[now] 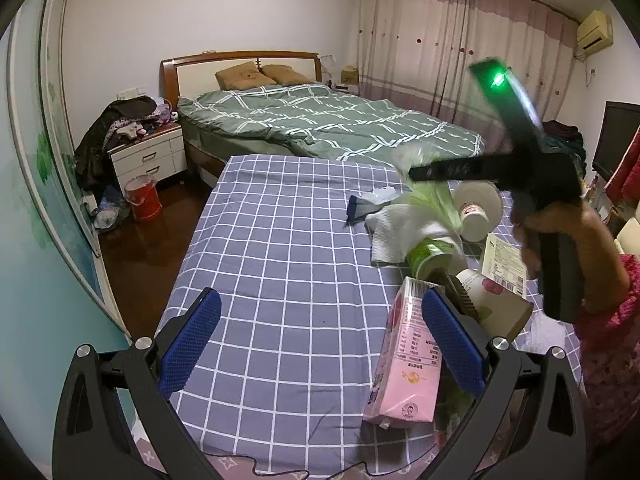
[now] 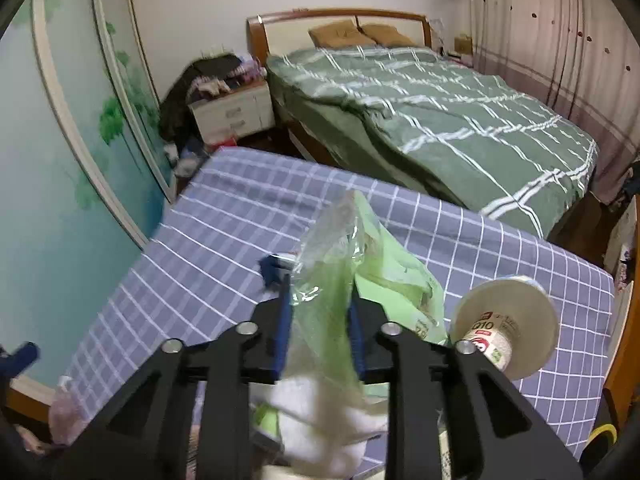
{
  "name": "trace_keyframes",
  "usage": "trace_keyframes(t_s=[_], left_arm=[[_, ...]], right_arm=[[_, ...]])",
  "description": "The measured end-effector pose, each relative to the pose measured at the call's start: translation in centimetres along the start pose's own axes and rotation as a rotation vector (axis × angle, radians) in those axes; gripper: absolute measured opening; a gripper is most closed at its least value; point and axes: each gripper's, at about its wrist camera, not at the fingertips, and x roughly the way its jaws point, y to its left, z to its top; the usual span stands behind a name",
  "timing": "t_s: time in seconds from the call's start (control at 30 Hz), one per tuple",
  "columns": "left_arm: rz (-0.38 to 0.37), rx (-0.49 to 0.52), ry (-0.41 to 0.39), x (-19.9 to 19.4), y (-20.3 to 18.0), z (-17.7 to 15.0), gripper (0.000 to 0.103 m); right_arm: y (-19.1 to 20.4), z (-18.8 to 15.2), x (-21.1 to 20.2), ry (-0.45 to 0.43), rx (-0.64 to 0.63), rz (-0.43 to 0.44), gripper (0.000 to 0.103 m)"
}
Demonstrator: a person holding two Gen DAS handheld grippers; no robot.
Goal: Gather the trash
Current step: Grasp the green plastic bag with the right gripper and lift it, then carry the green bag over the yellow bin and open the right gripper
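Observation:
A pile of trash lies at the right side of a table with a blue-grey checked cloth [image 1: 280,248]. It holds a pink carton [image 1: 408,360], a flowered paper cup [image 1: 496,304], a green can [image 1: 432,256], a white paper towel [image 1: 396,232], a second paper cup [image 1: 478,208] on its side, a receipt [image 1: 504,264] and a dark blue wrapper [image 1: 360,208]. My left gripper [image 1: 322,300] is open just above the cloth, its right finger against the pink carton. My right gripper [image 2: 320,284] is shut on a clear-and-green plastic bag [image 2: 340,248], lifted over the pile beside the paper cup [image 2: 504,332].
Behind the table is a bed with a green checked duvet [image 1: 328,124]. A nightstand piled with clothes [image 1: 148,156] and a red bucket [image 1: 142,200] stand at the left by a sliding wardrobe door [image 1: 36,200]. A person in a pink dress [image 1: 612,340] stands at the right.

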Motion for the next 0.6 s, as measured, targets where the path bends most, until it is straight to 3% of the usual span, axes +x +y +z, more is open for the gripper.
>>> trace_keyframes(t_s=[0.33, 0.47, 0.6], left_arm=[[-0.032, 0.033, -0.023, -1.9, -1.9, -0.2, 0.099], [-0.049, 0.049, -0.030, -2.6, -3.1, -0.5, 0.099], [-0.062, 0.060, -0.027, -3.0, -4.0, -0.9, 0.099]], right_arm=[[-2.2, -0.8, -11.5, -0.187, 0.075, 0.106, 0.019], [-5.9, -3.9, -15.5, -0.229, 0.135, 0.067, 0.019], [-12.0, -8.7, -18.9, -0.258, 0.244, -0.049, 0.020]])
